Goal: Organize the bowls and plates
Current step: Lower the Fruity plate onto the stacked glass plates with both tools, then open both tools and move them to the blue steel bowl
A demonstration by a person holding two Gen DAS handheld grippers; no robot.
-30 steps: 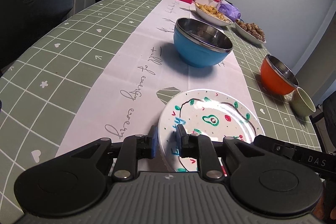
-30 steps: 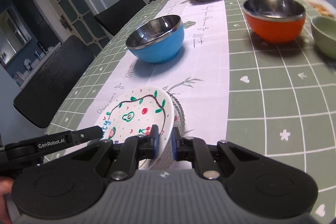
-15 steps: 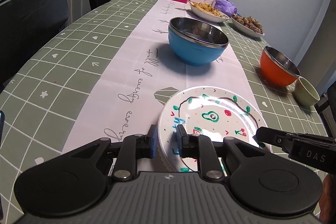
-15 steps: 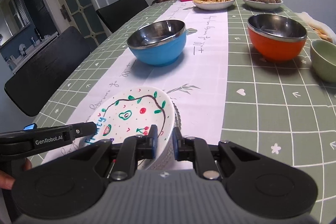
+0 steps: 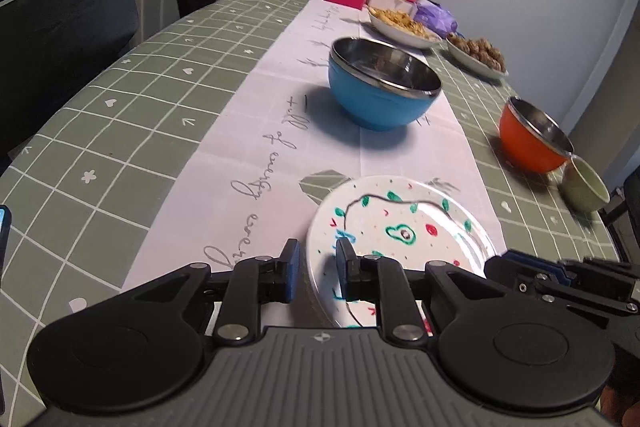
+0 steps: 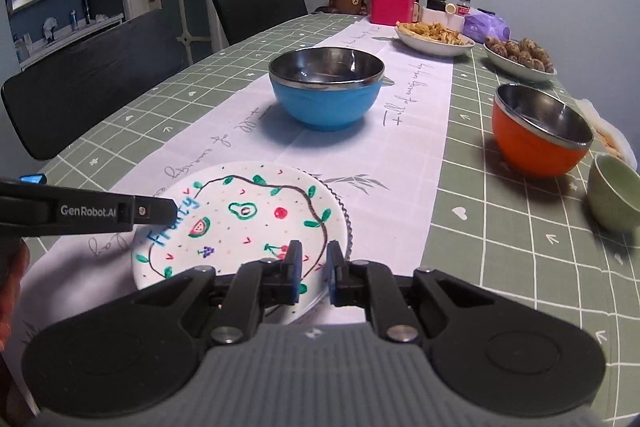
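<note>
A white plate [image 5: 400,223] [image 6: 248,223] painted with fruit and the word "Fruity" lies on a fluted glass plate [image 6: 347,223] at the near end of the table runner. My left gripper [image 5: 318,267] straddles its left rim, one finger outside and one inside, jaws narrow and shut on the rim. My right gripper [image 6: 312,267] is shut on the near right rim in the same way. Further along stand a blue steel-lined bowl [image 5: 380,95] [image 6: 326,95], an orange bowl [image 5: 528,143] [image 6: 536,143] and a small green bowl [image 5: 582,189] [image 6: 612,195].
Two dishes of food [image 6: 434,35] [image 6: 520,57], a pink box [image 6: 390,5], bottles and a bear figure crowd the far end. Dark chairs [image 6: 92,79] line the left side. The green checked cloth [image 6: 500,247] reaches the table's right edge beside the green bowl.
The right gripper has rolled, so its view of the table went from tilted to level. The painted plate and the left gripper have stayed where they were.
</note>
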